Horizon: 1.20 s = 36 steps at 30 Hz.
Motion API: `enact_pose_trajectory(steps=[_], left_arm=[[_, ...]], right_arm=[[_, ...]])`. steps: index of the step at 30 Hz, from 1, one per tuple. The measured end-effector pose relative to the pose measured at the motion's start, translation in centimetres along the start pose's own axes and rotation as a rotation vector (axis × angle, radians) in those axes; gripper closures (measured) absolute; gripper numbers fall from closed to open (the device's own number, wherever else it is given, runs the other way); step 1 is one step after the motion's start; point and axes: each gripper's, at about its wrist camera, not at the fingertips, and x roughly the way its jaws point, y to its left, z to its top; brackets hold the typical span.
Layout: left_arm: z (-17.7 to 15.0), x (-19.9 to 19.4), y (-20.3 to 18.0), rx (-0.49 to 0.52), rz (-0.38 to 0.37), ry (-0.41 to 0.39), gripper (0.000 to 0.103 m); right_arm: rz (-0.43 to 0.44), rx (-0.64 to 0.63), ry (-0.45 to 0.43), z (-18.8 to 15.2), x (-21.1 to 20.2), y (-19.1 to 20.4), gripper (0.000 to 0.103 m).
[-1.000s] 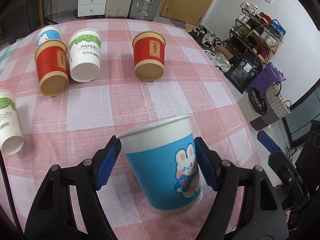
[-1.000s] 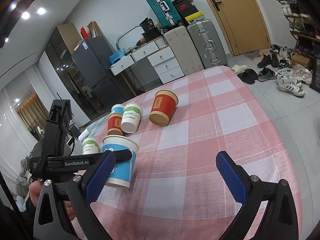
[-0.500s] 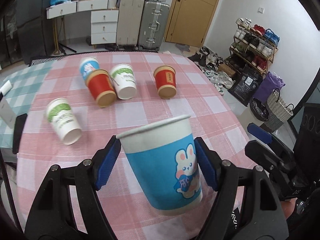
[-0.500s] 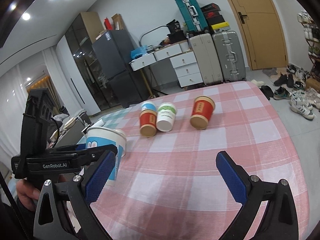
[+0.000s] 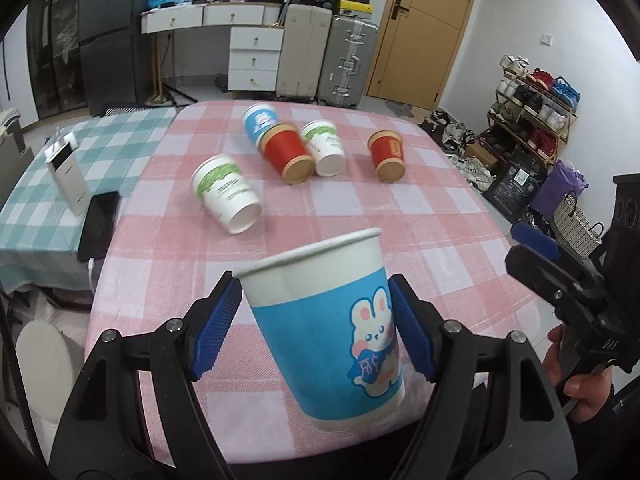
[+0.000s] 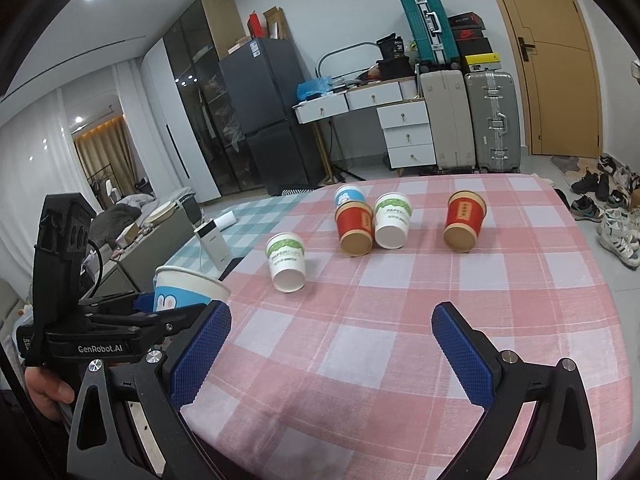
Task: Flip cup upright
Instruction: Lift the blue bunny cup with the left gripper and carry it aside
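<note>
Held cup: the blue rabbit cup (image 5: 332,336) is clamped between the pads of the left tongs (image 5: 312,328), mouth up and only slightly tilted, in the air above the near edge of the desk (image 5: 400,220).
Left tongs: closed on the cup's sides, with both blue pads pressed against the wall just below the white band.
Right tongs: the right tongs (image 6: 328,356) are spread wide apart with nothing between them, hovering over the near part of the desk.
Change over the last second: the cup has been carried up and back from the checked cloth; a second ago it filled the view close above the surface, whereas now the whole desk is seen beneath it. The grip has stayed the same throughout.
Meaning for the task: the turn to upright is judged done for this cup; only setting it down on its base and letting go remains.
Other cups: five cups are seen lying on their sides further back, among them a white green-printed cup (image 5: 226,194) and a red cup (image 5: 386,156), well apart from the held one.
Risk: thin paper walls may be dented if squeezed harder.
</note>
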Motion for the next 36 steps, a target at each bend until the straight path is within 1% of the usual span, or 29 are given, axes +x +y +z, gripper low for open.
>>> enact_pose_trajectory(steps=[6,12,16,20,24,32,36], left_arm=[[-2.5,0.5,2.2,-0.048,0.026,0.054,0.03],[-3.6,2.1,2.6,-0.069,0.03,0.094,0.03],[-4.1,3.9,2.7,-0.056,0.035,0.134,0.03],[-4.6,6.1,2.9,-0.046,0.041,0.184,0.03],[-5.1,8.1,3.1,-0.044,0.03,0.23,0.03],[-5.0,10.5,2.7,-0.02,0.029,0.266,0.029],[-5.0,11.3,2.8,-0.026,0.024,0.283,0.029]], right_arm=[[0.022,-0.013,0.062,-1.0,1.7,1.9,0.0],[0.031,-0.05,0.053,-1.4,2.2,3.1,0.001],[0.035,-0.048,0.04,-1.4,2.4,3.0,0.001],[0.046,-0.044,0.054,-1.5,3.4,2.8,0.001],[0.025,-0.073,0.055,-1.9,4.2,3.2,0.0],[0.037,-0.078,0.073,-2.0,5.7,2.9,0.0],[0.035,-0.081,0.08,-1.9,6.2,2.8,0.001]])
